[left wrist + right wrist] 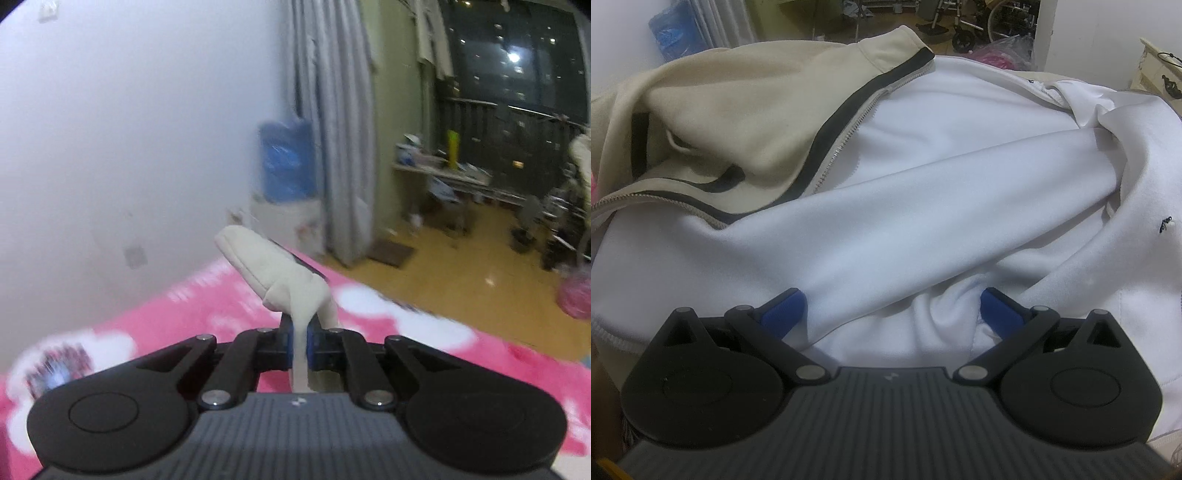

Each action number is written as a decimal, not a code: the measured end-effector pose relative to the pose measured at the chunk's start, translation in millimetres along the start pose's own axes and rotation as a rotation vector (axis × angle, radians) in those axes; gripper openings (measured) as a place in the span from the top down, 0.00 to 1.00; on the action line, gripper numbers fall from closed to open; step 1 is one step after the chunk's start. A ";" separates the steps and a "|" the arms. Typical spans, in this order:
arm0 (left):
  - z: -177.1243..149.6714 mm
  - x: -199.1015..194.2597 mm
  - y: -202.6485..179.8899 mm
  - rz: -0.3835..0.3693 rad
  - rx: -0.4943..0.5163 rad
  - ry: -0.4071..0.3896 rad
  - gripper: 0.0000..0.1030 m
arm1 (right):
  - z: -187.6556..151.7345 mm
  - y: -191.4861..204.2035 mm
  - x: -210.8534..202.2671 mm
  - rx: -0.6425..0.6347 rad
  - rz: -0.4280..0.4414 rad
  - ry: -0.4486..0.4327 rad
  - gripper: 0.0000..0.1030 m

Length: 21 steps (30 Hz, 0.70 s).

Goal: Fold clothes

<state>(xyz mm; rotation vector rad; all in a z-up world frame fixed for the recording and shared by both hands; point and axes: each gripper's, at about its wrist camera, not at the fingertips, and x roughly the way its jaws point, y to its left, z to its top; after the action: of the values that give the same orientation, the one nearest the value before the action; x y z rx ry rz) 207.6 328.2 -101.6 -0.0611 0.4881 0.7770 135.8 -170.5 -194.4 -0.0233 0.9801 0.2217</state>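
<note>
A cream zip jacket [738, 110] lies spread open, its white lining [942, 129] facing up and a dark-edged zipper [849, 133] running across it. A white inside-out sleeve [905, 221] crosses the lining toward my right gripper [890, 306]. That gripper is open, its blue pads [783, 310] wide apart on either side of the sleeve's end. In the left wrist view my left gripper [301, 332] is shut on a fold of the cream jacket cloth [273, 273], held up above a pink and white blanket [184, 317].
The blanket's edge meets a yellow floor [461, 277]. A blue water jug [286, 162] stands on a dispenser by a grey curtain [332, 147]. A cluttered desk [443, 173] and a pink bag [576, 295] are farther right. A cream cabinet [1160, 66] stands past the jacket.
</note>
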 end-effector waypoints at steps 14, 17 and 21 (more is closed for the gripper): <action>-55.3 60.2 18.0 0.058 0.023 0.333 0.36 | -0.7 -6.6 1.5 -0.005 0.002 0.004 0.01; -52.5 35.2 29.8 0.100 0.042 0.311 0.18 | -1.1 -6.1 1.1 -0.004 -0.001 0.001 0.01; -34.9 -14.6 29.3 0.089 0.055 0.234 0.18 | -3.2 -4.7 0.4 0.000 -0.008 -0.011 0.01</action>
<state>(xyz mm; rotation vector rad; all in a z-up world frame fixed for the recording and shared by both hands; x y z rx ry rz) 164.6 331.6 -122.4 -0.0800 0.7379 0.8480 134.3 -175.4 -196.8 -0.0263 0.9692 0.2144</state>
